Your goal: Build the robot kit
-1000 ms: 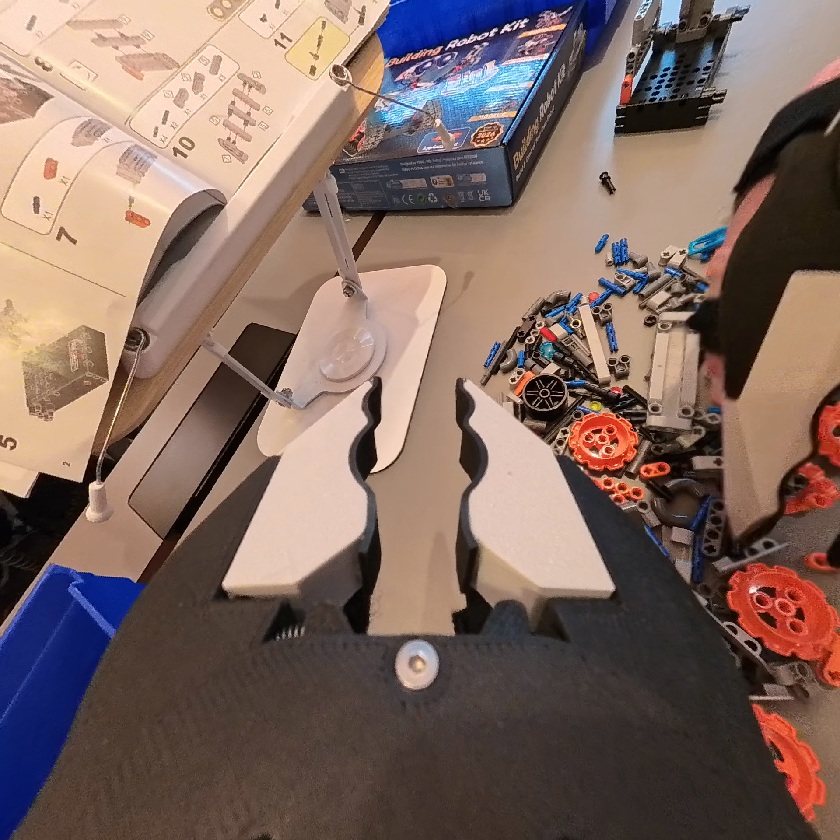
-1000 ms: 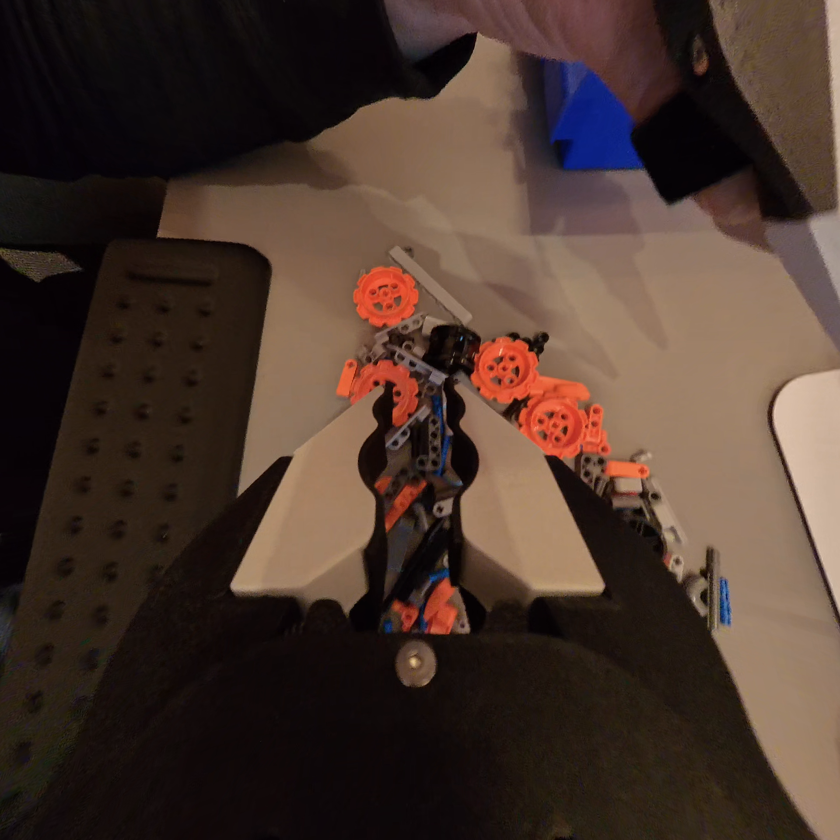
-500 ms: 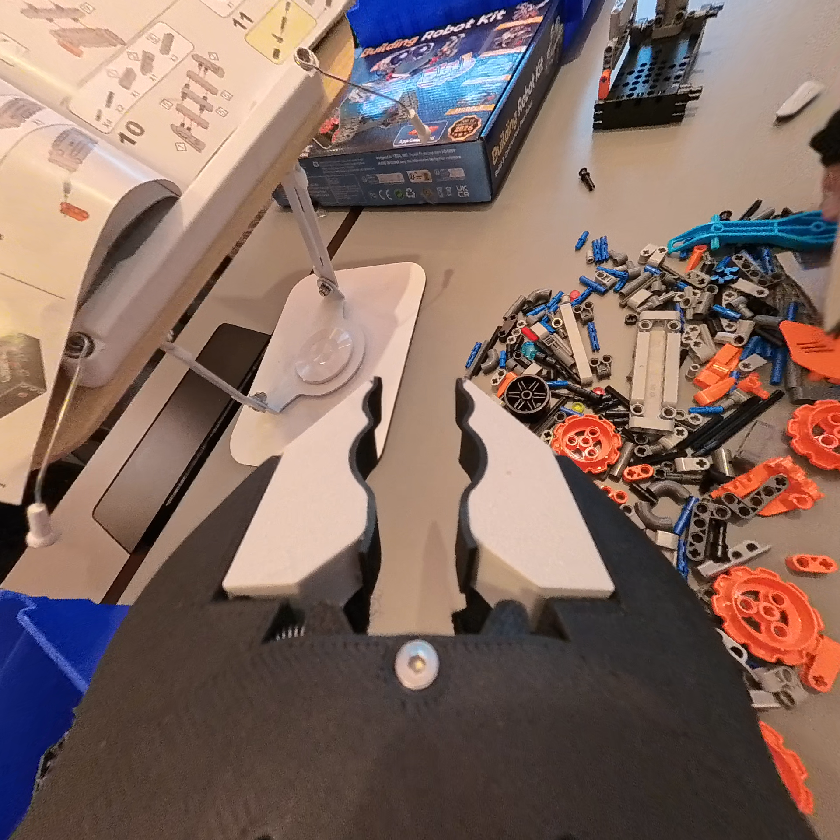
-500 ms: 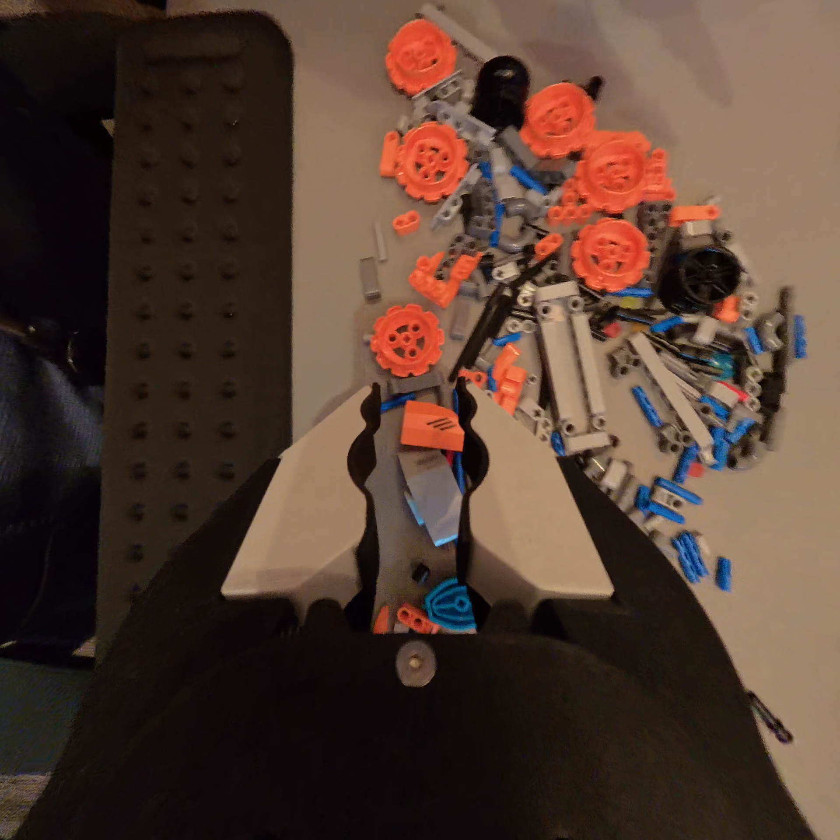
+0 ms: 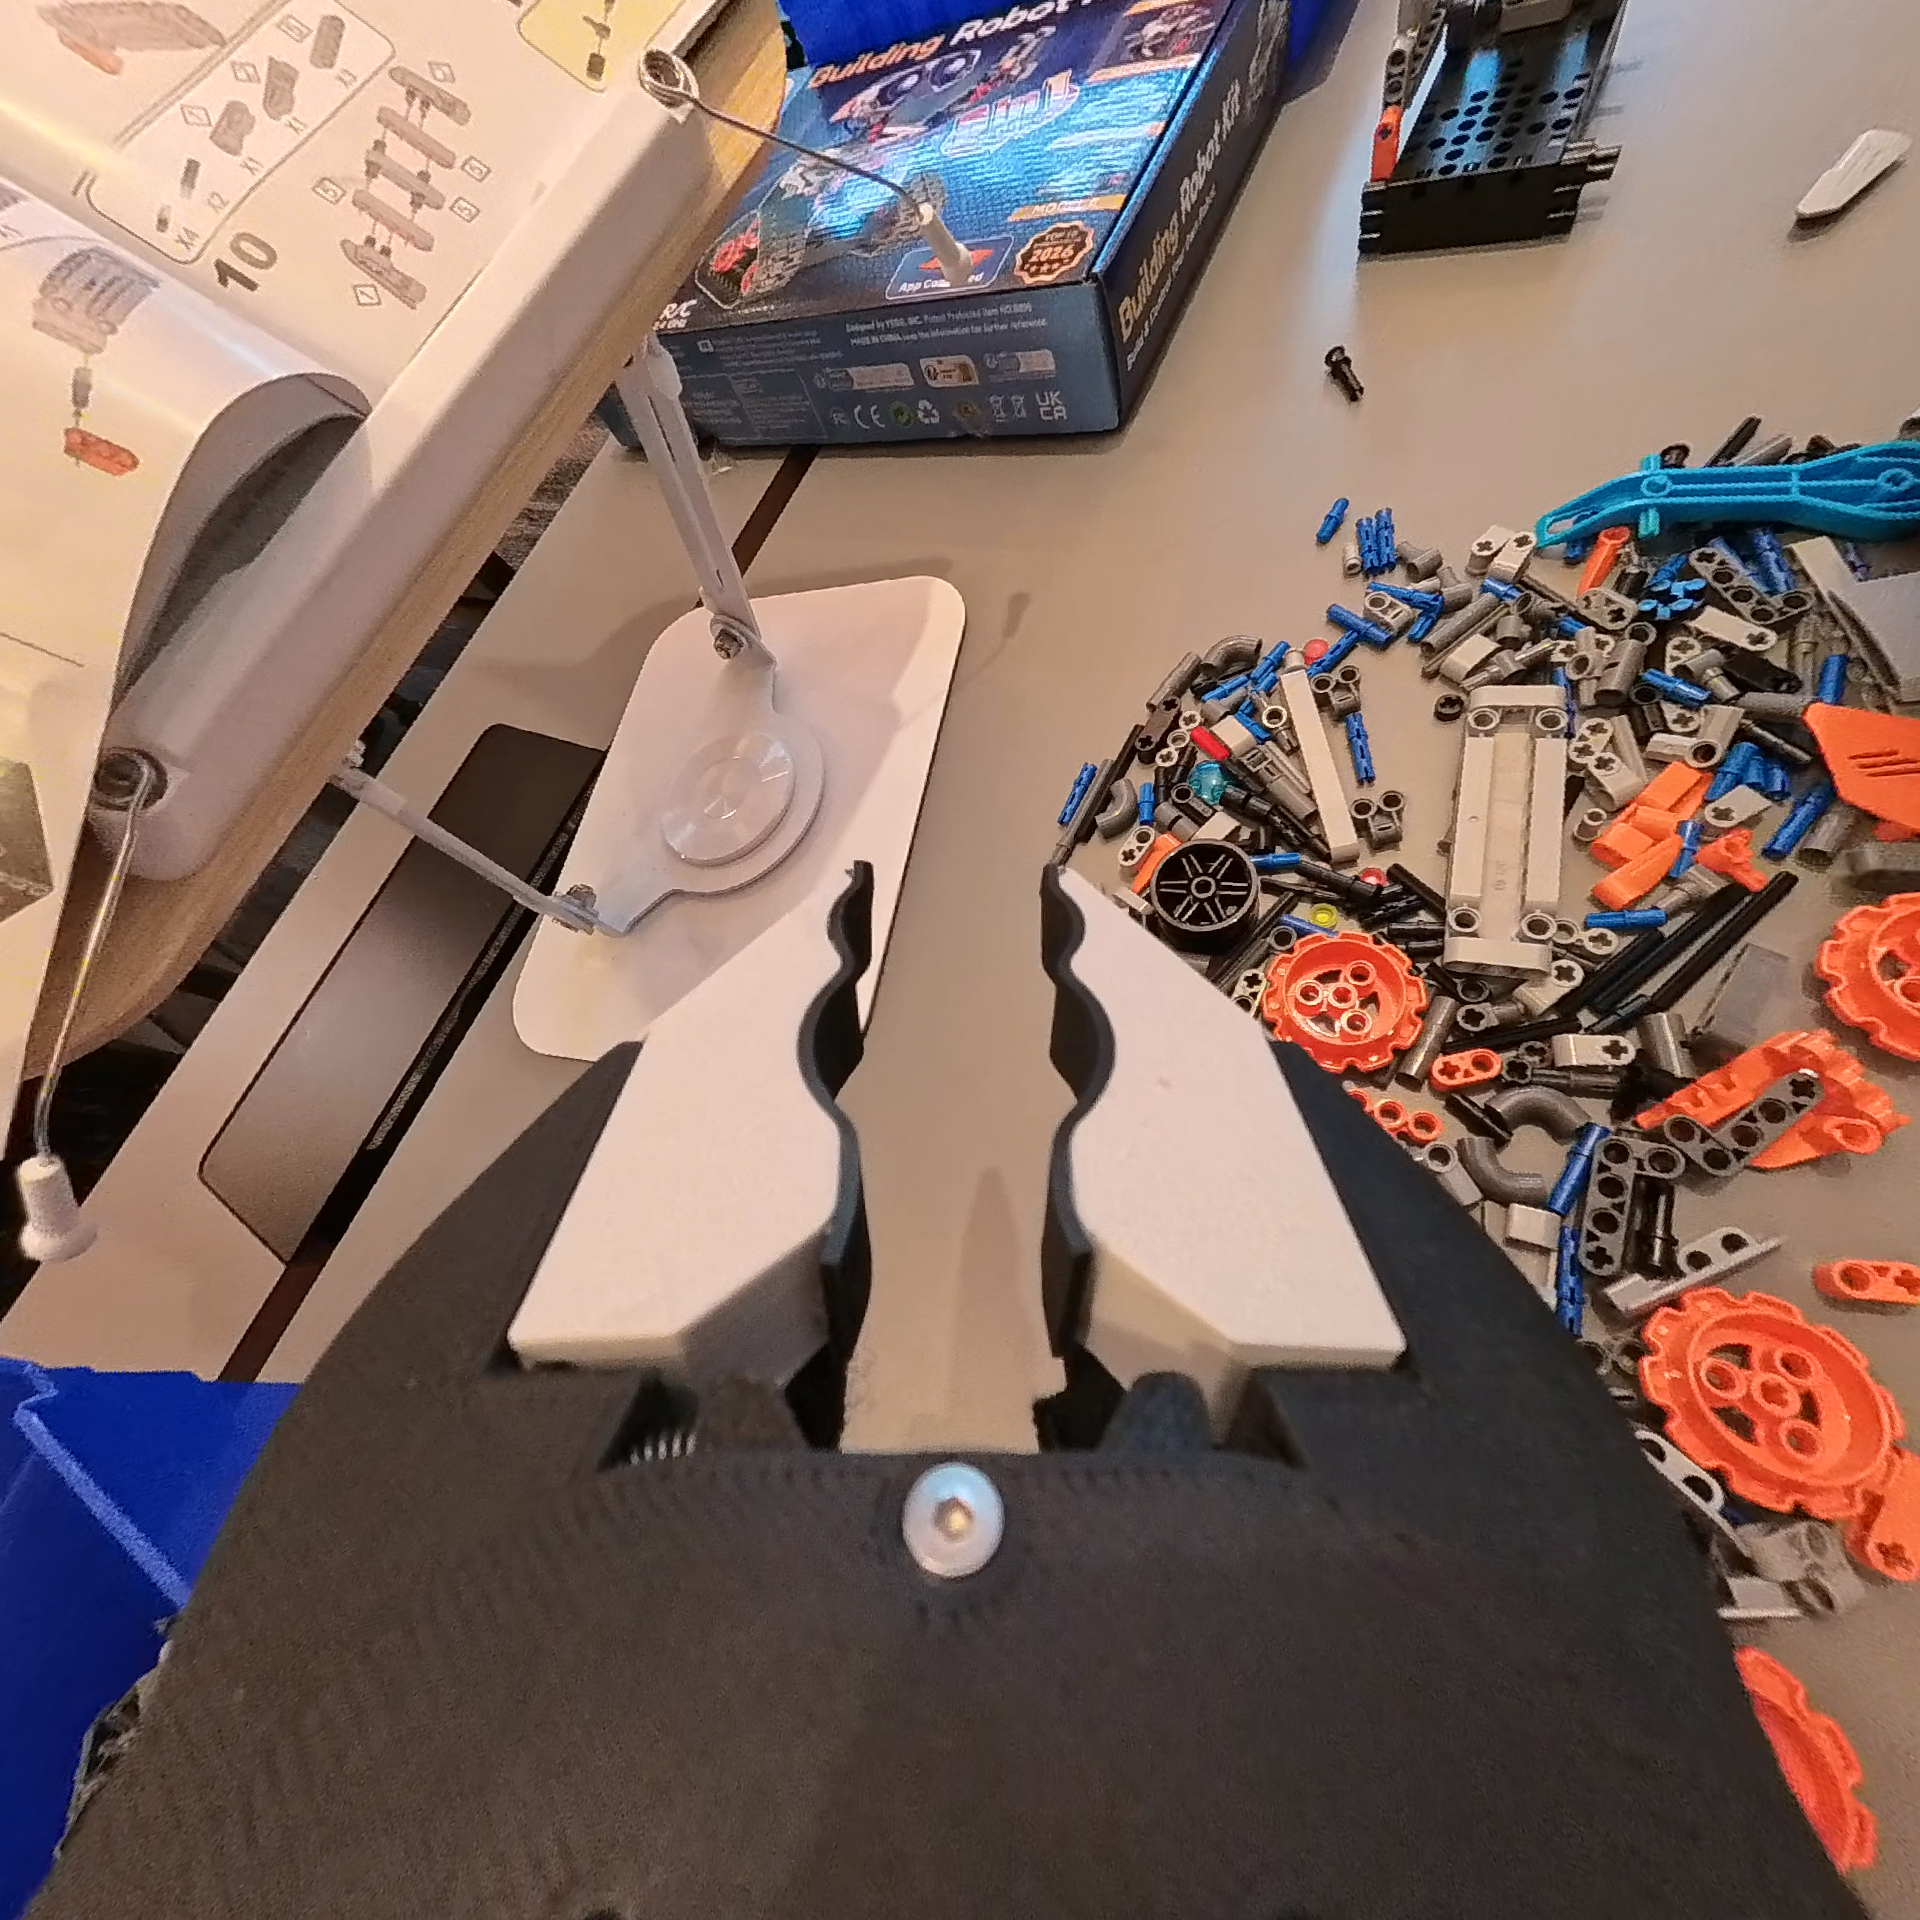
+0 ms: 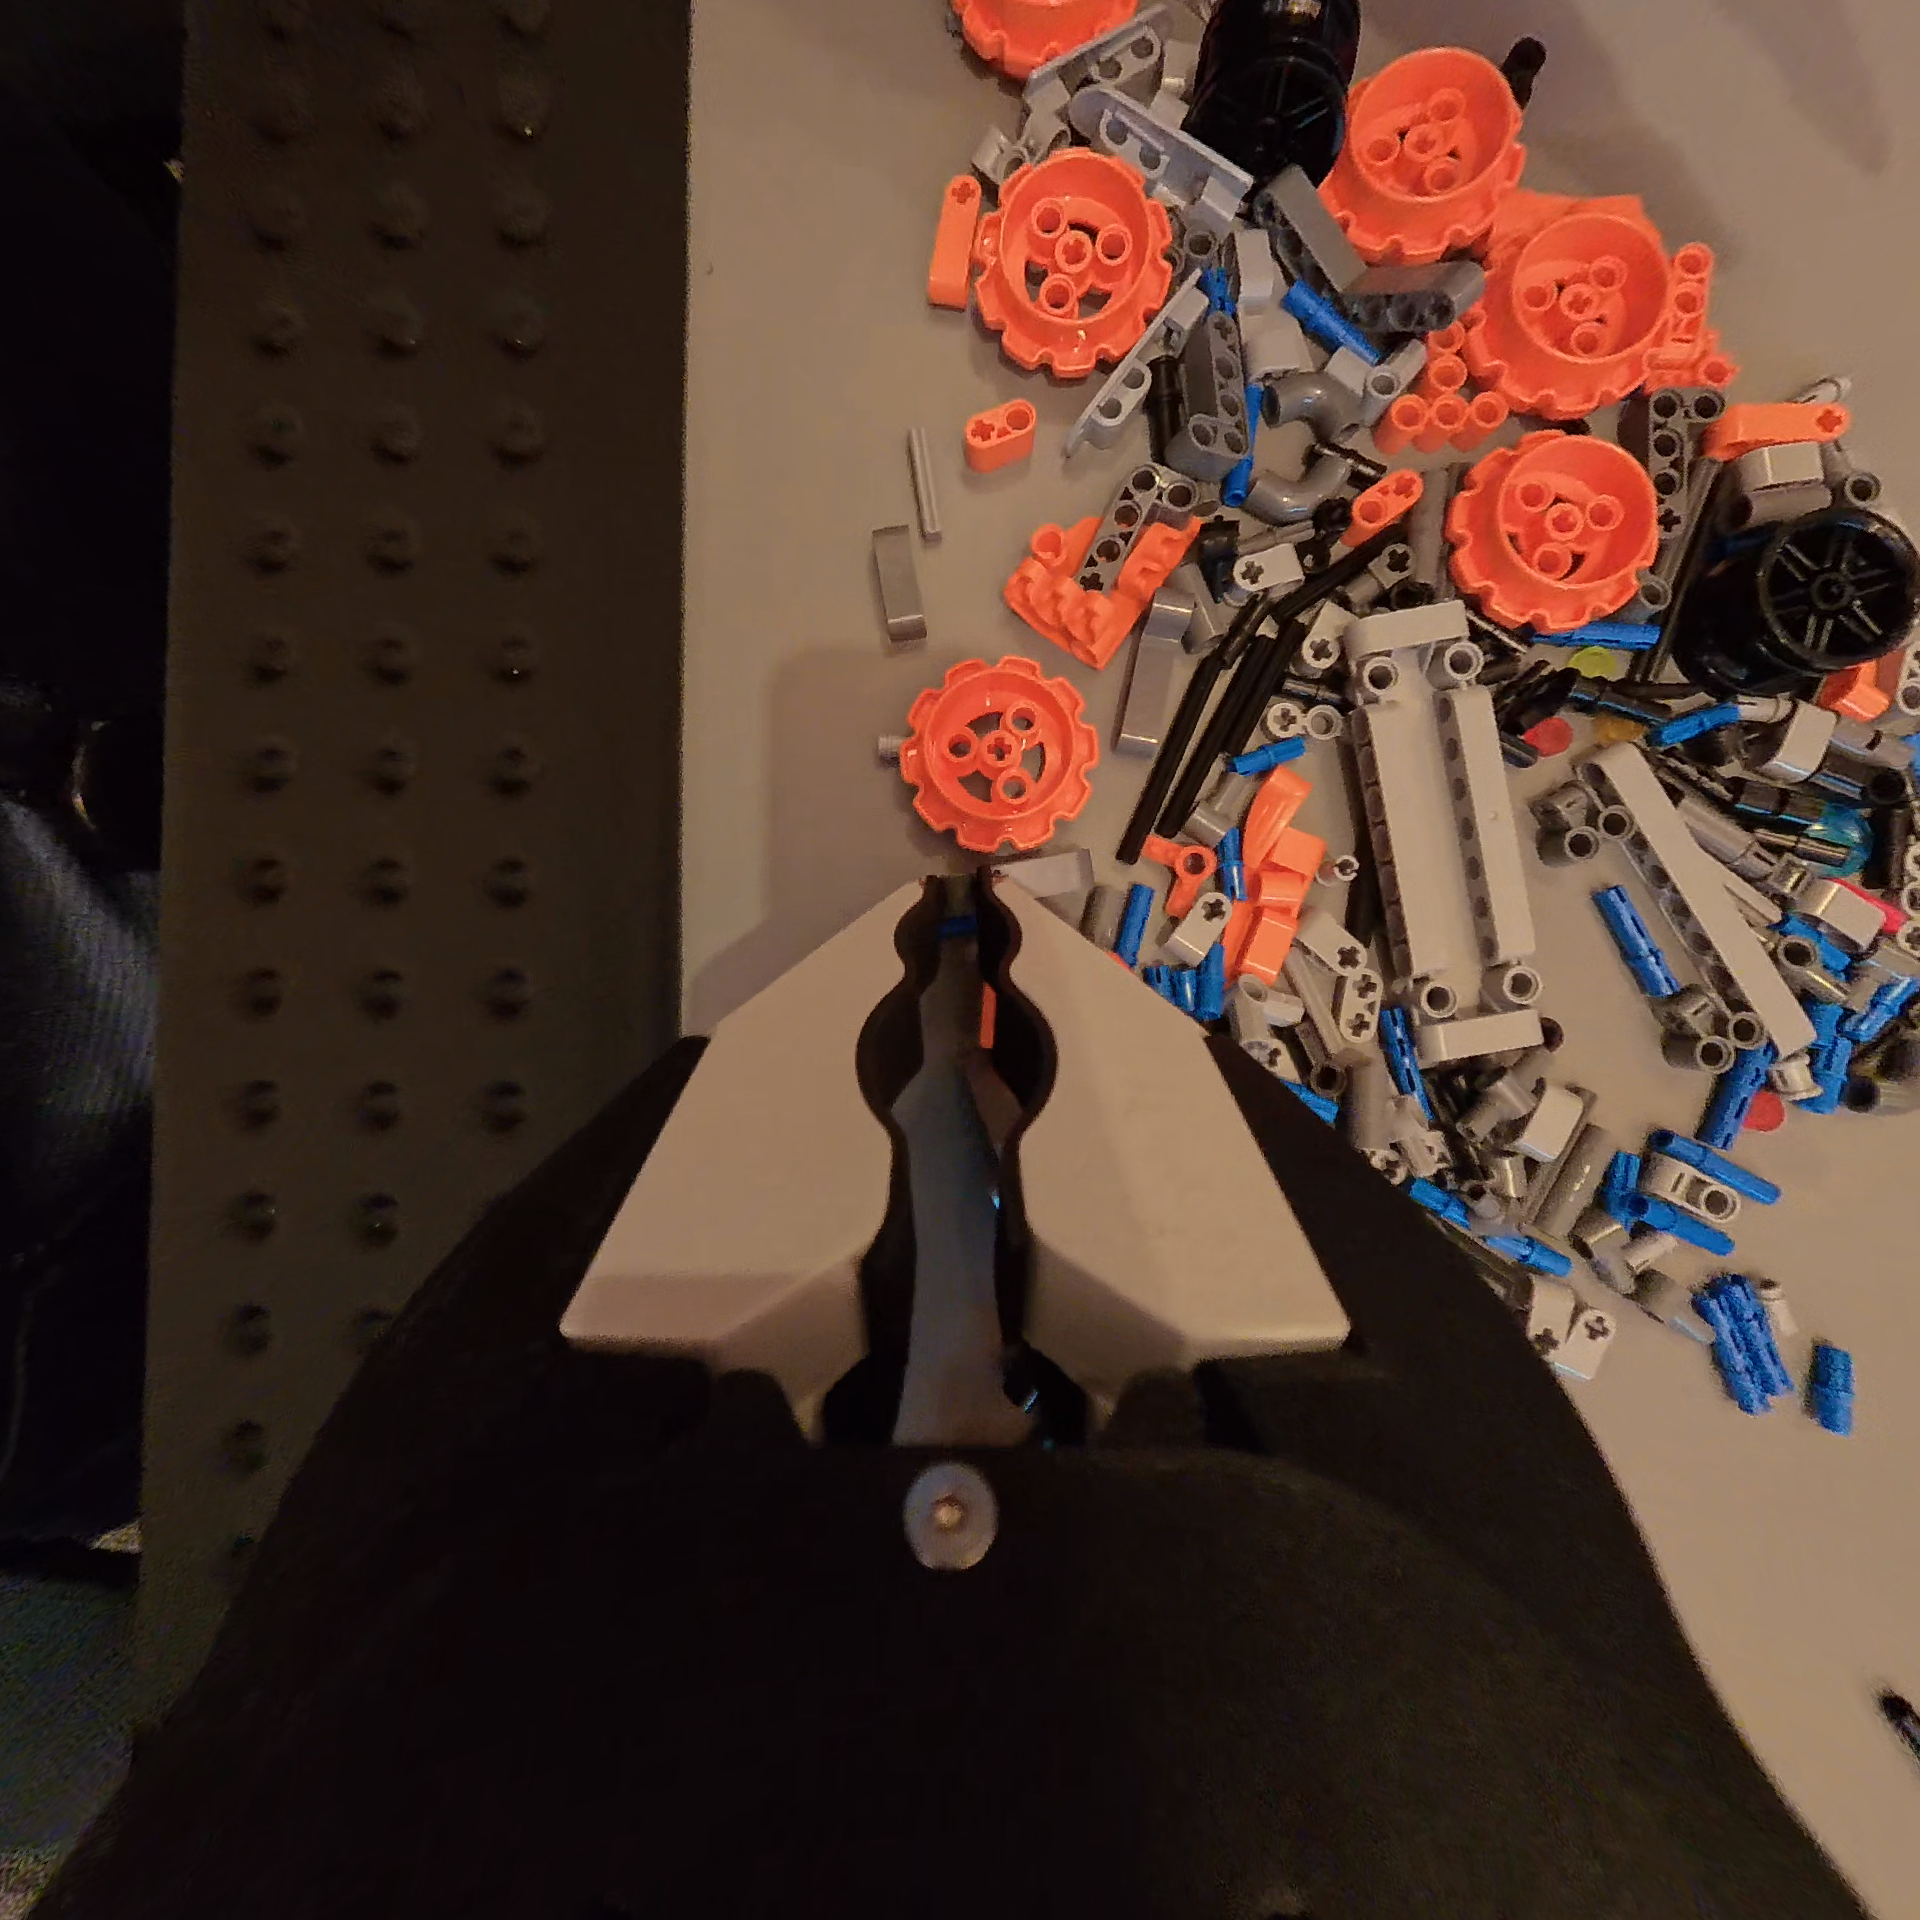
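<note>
Hovering empty and parted, left tool [image 5: 951, 894] beside blue bin [image 5: 83, 1507], contents hidden; right tool [image 6: 961, 883] nearly closed, perhaps pinching grey piece [image 6: 940, 1299].

A blue box [image 5: 1049, 353] at the desk's [image 5: 1143, 540] far edge carries printed lettering, logos and marks on its lid and side. An open booklet [image 5: 260, 177] at the left edge shows printed step numbers.

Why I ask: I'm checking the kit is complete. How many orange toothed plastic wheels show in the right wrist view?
6 orange toothed plastic wheels: one just beyond the right gripper, one upper left, three clustered upper right, one cut by the top edge. Others may be hidden.
</note>
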### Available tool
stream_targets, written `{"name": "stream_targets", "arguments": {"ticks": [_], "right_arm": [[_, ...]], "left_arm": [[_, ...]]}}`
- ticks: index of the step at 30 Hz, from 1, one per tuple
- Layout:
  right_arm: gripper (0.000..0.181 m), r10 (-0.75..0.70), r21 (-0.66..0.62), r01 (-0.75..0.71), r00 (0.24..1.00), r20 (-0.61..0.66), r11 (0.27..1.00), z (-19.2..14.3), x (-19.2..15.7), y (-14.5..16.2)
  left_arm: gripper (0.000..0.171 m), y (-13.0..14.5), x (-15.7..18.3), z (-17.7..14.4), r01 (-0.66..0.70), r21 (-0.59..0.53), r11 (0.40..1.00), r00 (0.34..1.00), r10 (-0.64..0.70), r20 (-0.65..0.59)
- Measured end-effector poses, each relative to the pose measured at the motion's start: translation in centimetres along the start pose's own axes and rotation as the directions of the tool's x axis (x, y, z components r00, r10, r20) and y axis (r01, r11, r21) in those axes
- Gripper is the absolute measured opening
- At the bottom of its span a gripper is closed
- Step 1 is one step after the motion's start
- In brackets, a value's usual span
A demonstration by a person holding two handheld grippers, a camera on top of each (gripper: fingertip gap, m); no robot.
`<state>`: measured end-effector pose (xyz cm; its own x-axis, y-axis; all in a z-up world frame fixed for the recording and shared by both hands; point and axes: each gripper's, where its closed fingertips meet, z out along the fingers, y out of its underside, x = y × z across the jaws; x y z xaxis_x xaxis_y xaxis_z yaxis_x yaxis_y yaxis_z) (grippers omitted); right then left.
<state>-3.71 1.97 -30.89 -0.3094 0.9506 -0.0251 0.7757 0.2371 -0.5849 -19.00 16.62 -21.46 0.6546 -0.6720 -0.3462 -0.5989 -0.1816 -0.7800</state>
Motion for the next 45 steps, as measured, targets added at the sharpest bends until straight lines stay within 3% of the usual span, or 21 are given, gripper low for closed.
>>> {"name": "stream_targets", "arguments": {"ticks": [7,30,39,45], "right_arm": [[0.004,0.054,0.133,-0.057,0.998,0.024,0.989,-1.5,-0.5,-1.0],[0.012,0.083,0.160,-0.080,0.996,-0.013,0.984,-1.2,0.8,-1.1],[0.013,0.143,0.232,-0.121,0.986,-0.082,0.965,-3.4,2.3,-0.5],[0.015,0.225,0.264,-0.172,0.956,-0.188,0.949,-6.6,4.5,1.4]], "left_arm": [[0.029,0.1,0.2,0.2,-0.002,-0.005,1.000,1.000,0.002,-0.006],[0.030,0.8,0.4,0.7,-0.002,-0.028,1.000,1.000,0.001,-0.018],[0.030,0.8,0.5,0.8,-0.004,-0.031,1.000,1.000,0.004,-0.021],[0.029,0.8,0.6,0.8,-0.006,-0.031,0.999,1.000,0.005,-0.025]]}}
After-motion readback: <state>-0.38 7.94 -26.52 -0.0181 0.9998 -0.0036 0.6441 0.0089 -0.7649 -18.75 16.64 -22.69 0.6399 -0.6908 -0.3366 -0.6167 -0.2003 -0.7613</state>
